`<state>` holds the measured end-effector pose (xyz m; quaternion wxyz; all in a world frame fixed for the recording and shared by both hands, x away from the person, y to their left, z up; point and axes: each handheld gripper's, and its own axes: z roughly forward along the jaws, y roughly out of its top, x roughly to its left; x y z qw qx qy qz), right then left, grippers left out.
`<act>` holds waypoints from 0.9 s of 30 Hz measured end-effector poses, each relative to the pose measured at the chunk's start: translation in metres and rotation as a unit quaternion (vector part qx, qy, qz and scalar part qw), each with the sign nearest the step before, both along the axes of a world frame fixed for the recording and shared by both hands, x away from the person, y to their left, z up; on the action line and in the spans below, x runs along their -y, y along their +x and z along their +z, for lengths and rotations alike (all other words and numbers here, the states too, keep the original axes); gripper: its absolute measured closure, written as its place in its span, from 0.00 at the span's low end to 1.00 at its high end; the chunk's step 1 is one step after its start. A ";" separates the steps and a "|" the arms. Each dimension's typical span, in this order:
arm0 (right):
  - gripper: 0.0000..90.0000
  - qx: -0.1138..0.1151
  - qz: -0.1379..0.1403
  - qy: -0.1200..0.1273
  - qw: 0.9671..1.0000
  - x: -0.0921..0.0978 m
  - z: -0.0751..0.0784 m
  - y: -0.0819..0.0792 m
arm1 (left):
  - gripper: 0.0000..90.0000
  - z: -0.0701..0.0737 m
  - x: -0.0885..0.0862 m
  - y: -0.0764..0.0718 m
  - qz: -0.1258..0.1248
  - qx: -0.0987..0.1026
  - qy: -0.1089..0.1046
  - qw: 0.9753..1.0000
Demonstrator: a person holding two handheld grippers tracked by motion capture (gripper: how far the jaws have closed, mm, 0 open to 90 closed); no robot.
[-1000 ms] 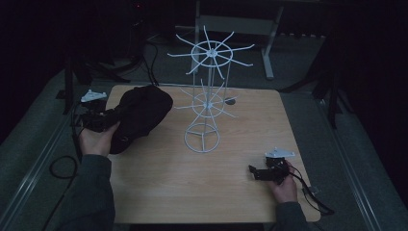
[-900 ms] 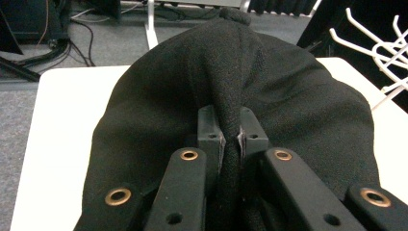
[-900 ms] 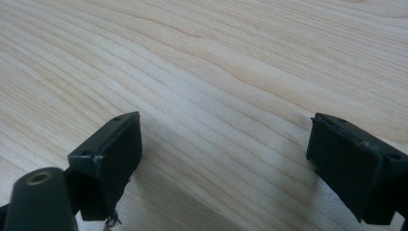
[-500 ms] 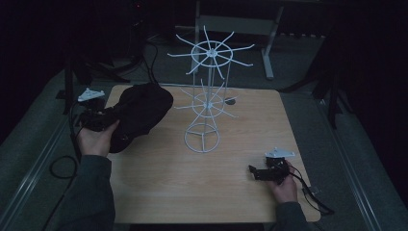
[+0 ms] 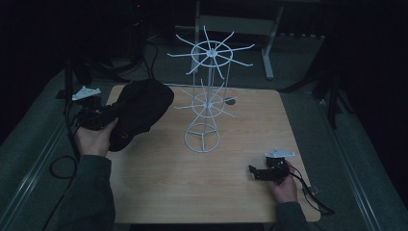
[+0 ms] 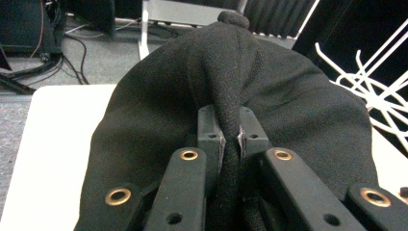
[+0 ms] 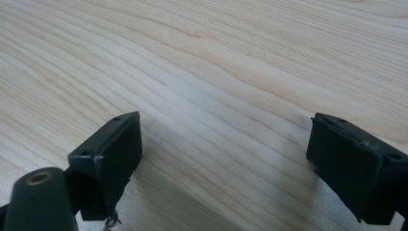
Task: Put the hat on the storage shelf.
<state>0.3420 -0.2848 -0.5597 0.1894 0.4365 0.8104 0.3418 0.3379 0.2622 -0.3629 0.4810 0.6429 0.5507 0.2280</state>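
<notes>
Dim room, dark surroundings. Light wood-grain rectangular table top at centre, on grey carpeted floor. Far side: white metal desk frame with legs. Far left: black cables trailing over floor. Metal rails along left and right floor edges.

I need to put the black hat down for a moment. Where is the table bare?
Bare wood lies between the wire rack base and the right gripper, and along the table near edge. The far left corner is crowded by the hat and the left gripper.
</notes>
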 end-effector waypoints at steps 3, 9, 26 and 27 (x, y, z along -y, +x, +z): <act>0.13 0.000 0.000 0.000 1.000 0.000 0.000 0.000 | 0.94 0.003 0.000 -0.001 0.001 0.004 -0.004 1.000; 0.13 0.000 0.000 0.000 1.000 0.000 0.000 0.000 | 0.94 0.007 0.000 -0.003 0.000 0.012 -0.010 1.000; 0.13 -0.001 0.000 0.000 1.000 0.000 0.000 0.000 | 0.94 0.017 -0.003 -0.008 0.007 0.032 -0.030 0.999; 0.13 0.000 0.000 0.000 1.000 0.000 0.000 0.000 | 0.94 0.017 -0.003 -0.009 0.008 0.034 -0.029 0.999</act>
